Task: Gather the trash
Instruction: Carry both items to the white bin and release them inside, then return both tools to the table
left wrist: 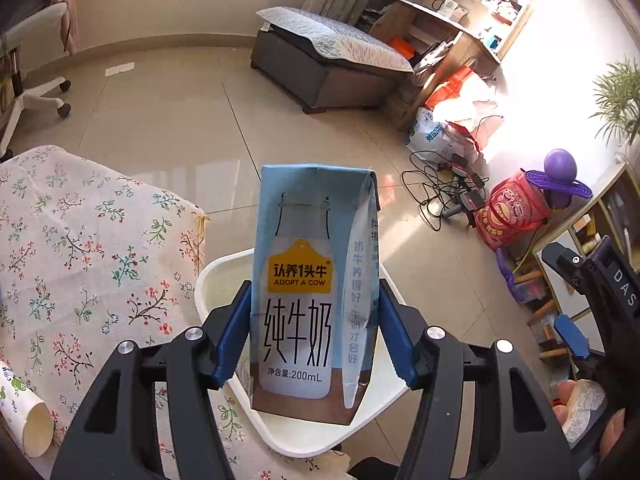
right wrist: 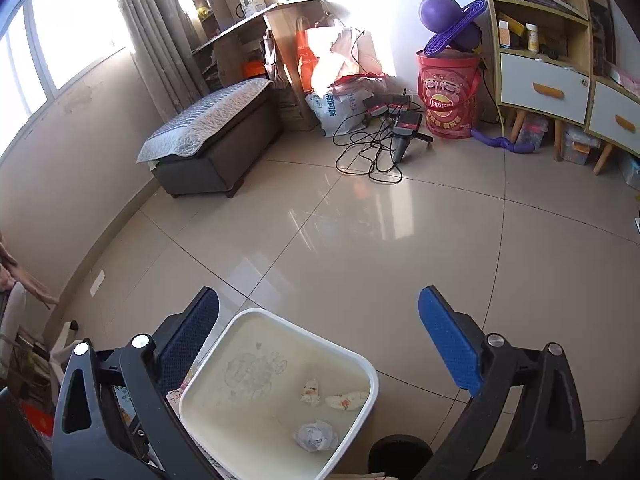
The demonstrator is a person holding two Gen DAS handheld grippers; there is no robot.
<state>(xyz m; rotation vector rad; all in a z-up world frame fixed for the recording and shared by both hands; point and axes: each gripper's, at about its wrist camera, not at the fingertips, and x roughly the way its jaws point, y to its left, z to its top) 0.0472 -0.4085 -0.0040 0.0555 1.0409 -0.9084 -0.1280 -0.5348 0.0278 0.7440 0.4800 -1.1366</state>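
**Blue pads on a milk carton, white bin below**

From the left wrist we see the left gripper closed on a milk carton, one blue pad on each side, upright above the white bin. Only this view shows the flowered cloth and a paper cup lying on it.

From the right wrist we see inside the bin: three crumpled papers on its bottom. The right gripper stands wide and holds nothing.
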